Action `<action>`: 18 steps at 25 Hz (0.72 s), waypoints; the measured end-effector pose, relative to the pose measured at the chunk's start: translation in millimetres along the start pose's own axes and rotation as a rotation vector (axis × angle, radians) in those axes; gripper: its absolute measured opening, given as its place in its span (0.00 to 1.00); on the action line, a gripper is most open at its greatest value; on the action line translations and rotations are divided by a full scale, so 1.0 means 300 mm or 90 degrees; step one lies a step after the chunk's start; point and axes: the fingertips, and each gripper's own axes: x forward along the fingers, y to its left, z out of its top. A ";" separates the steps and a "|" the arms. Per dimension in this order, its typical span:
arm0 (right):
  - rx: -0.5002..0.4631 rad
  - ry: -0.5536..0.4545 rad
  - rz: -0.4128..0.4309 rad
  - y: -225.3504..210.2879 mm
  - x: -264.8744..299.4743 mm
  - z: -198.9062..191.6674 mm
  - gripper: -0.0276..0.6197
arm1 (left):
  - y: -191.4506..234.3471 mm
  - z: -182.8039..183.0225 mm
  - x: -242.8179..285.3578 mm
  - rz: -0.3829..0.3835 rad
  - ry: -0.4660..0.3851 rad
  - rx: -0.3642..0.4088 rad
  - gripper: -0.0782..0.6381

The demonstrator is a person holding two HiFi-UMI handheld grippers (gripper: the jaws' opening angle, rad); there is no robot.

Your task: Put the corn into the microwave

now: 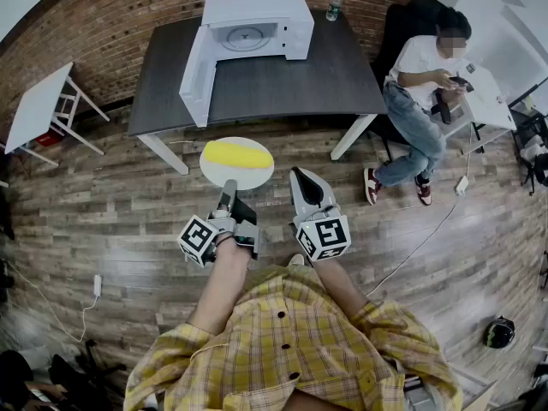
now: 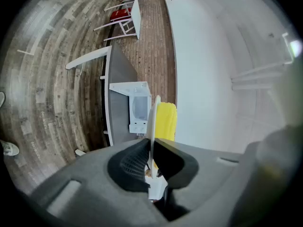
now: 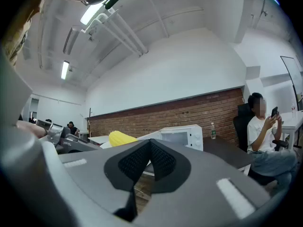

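A yellow corn cob [image 1: 232, 154] lies on a round white plate [image 1: 257, 171], held out in the air over the wooden floor. My left gripper [image 1: 229, 186] is shut on the plate's near rim. In the left gripper view the plate [image 2: 154, 115] stands edge-on between the jaws [image 2: 152, 148], with the corn [image 2: 166, 121] beside it. My right gripper [image 1: 296, 175] hangs just right of the plate, shut and with nothing in it [image 3: 150, 143]. The white microwave [image 1: 249, 29] stands on the dark table [image 1: 334, 75] ahead with its door [image 1: 193, 75] swung open to the left.
A person [image 1: 418, 101] sits on a chair right of the table, legs stretched toward the floor in front. A water bottle [image 1: 334, 5] stands at the table's back right. A small white table [image 1: 34, 105] stands at the far left. A cable [image 1: 419, 242] runs across the floor.
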 end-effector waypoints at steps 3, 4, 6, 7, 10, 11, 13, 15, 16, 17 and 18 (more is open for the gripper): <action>0.000 -0.001 0.005 -0.017 -0.012 0.004 0.05 | -0.030 -0.031 0.011 -0.024 -0.005 -0.020 0.15; 0.000 -0.002 0.007 -0.021 -0.018 0.005 0.05 | -0.028 -0.039 0.010 -0.023 -0.004 -0.019 0.15; 0.001 -0.002 0.010 -0.028 -0.030 0.006 0.05 | -0.015 -0.052 0.004 -0.011 -0.003 -0.008 0.15; 0.000 -0.002 0.012 -0.033 -0.036 0.007 0.05 | -0.015 -0.061 0.003 -0.011 -0.003 -0.005 0.15; -0.004 -0.003 0.024 -0.050 -0.054 0.010 0.05 | -0.027 -0.095 0.005 -0.022 -0.010 -0.018 0.15; -0.006 -0.004 0.029 -0.056 -0.060 0.012 0.05 | -0.032 -0.108 0.006 -0.026 -0.012 -0.021 0.15; -0.012 -0.007 0.038 -0.072 -0.076 0.017 0.05 | -0.032 -0.137 0.010 -0.027 -0.013 -0.018 0.15; -0.015 -0.006 0.046 -0.090 -0.090 0.017 0.05 | -0.028 -0.165 0.013 -0.027 -0.017 -0.020 0.15; -0.015 -0.006 0.049 -0.101 -0.096 0.018 0.05 | -0.033 -0.179 0.017 -0.030 -0.021 -0.025 0.15; -0.015 -0.005 0.051 -0.115 -0.102 0.018 0.05 | -0.038 -0.195 0.022 -0.035 -0.024 -0.031 0.15; -0.015 -0.003 0.053 -0.132 -0.109 0.018 0.05 | -0.040 -0.214 0.027 -0.039 -0.026 -0.034 0.15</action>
